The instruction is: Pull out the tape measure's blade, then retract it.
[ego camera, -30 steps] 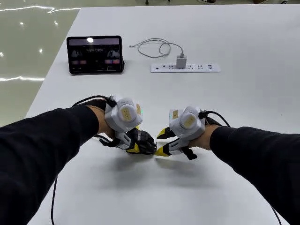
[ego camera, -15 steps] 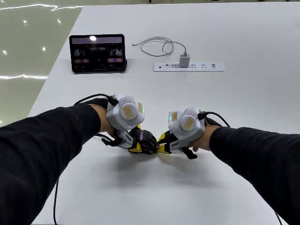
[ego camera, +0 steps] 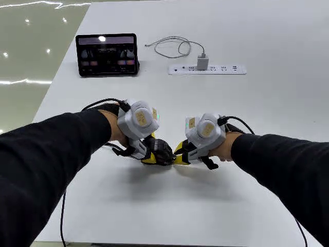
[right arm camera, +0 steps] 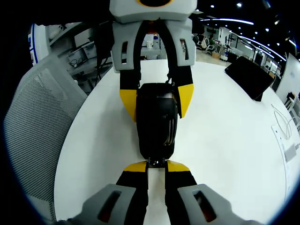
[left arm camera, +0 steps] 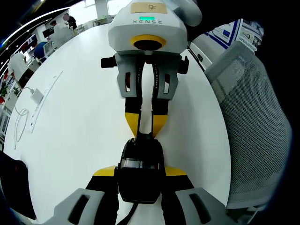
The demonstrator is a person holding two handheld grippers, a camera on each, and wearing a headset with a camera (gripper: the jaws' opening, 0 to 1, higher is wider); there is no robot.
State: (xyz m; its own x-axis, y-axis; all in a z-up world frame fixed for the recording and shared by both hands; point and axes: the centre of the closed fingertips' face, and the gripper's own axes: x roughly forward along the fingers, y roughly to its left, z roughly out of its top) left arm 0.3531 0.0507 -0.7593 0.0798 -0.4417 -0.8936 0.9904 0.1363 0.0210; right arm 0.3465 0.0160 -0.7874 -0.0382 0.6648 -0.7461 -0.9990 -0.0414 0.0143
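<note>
Your left gripper (left arm camera: 140, 171) clamps tape measure (right arm camera: 157, 122), low over counter (ego camera: 231, 195) between your hands. Since a second ago, right gripper (right arm camera: 157, 165) moved in from apart and closed, now pinching blade tip at case mouth. Blade not out yet; pull can begin.

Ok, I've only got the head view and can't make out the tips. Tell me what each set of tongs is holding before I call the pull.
Observer: In the left gripper view, the left gripper has its tongs clamped on both sides of the tape measure case.
Operator: Now the right one.
Observer: In the right gripper view, the right gripper is pinched shut on the blade hook at the end of the case.
Operator: Give me how much blade is out.
Observer: None that I can see. The hook sits right against the case mouth.
</note>
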